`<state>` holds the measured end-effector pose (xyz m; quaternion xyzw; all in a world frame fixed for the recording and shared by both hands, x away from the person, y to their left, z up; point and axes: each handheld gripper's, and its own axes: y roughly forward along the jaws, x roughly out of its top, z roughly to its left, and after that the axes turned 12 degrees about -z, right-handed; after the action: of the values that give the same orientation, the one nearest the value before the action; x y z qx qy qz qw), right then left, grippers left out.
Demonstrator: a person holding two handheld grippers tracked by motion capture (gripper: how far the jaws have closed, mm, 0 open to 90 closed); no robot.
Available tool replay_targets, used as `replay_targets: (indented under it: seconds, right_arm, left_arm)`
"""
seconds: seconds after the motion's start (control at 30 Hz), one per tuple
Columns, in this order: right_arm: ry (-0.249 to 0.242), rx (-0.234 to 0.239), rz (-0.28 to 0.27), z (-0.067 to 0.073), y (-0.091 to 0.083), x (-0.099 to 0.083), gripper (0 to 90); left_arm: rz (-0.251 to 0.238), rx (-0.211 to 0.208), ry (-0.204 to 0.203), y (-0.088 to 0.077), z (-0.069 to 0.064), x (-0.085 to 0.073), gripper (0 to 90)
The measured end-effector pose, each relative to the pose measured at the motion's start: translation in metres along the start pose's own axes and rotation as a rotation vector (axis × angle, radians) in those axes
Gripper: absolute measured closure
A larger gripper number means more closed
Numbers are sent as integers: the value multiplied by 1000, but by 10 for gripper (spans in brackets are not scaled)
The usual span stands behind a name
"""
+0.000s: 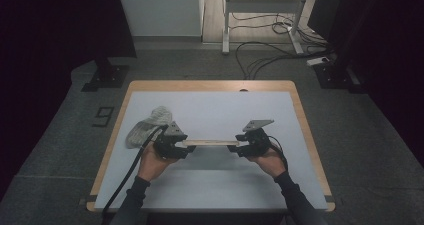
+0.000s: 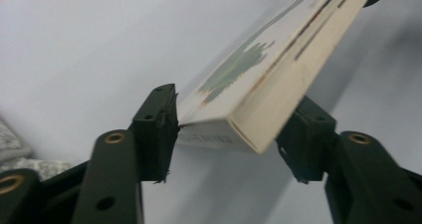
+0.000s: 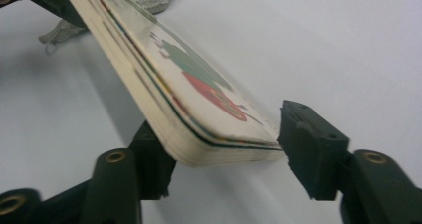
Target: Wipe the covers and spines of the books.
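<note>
While the two hands stay low over the table (image 1: 210, 185), a book (image 1: 210, 143) hangs between them, a little nearer the person than the middle.

On the left, a grey sock (image 1: 148, 126) lies on the mat close to the table's left edge. It is just behind the left gripper (image 1: 183, 146), so there is little room on that side. Bare mat lies between the sock and the far edge.

Next comes the left gripper. It points to the right, at the book's left end. In the left gripper view, that end of the book (image 2: 259, 84) sits between the two black jaws. One corner touches the left pad (image 2: 160, 129). The other pad is half hidden behind the book, so I cannot tell if it presses. No firm hold shows.

In the middle, the book runs left to right, from one gripper to the other. Lots of open mat lies behind it and in front of it.

Then comes the right gripper (image 1: 241, 147). It points to the left, at the book's right end. In the right gripper view, the book (image 3: 199, 99) lies between the jaws, with its corner at the right pad (image 3: 311, 147). The left pad is partly under the book. The jaws stand apart and do not squeeze it tight.

To the right, open mat runs up to the wooden edge.
</note>
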<state>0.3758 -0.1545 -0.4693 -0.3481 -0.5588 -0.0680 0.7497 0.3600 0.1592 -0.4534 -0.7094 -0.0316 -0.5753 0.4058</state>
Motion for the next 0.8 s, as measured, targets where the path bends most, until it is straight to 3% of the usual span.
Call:
replay_targets:
  seconds: [0.37,0.8]
  right_arm:
    - [10,-7,31,7,-2,-14,255]
    - [41,11,46,16,-7,-30,245]
  left_arm:
    - [17,18,-29,0,-9,-11,209]
    - [44,-19,-94,1,-15,-29,192]
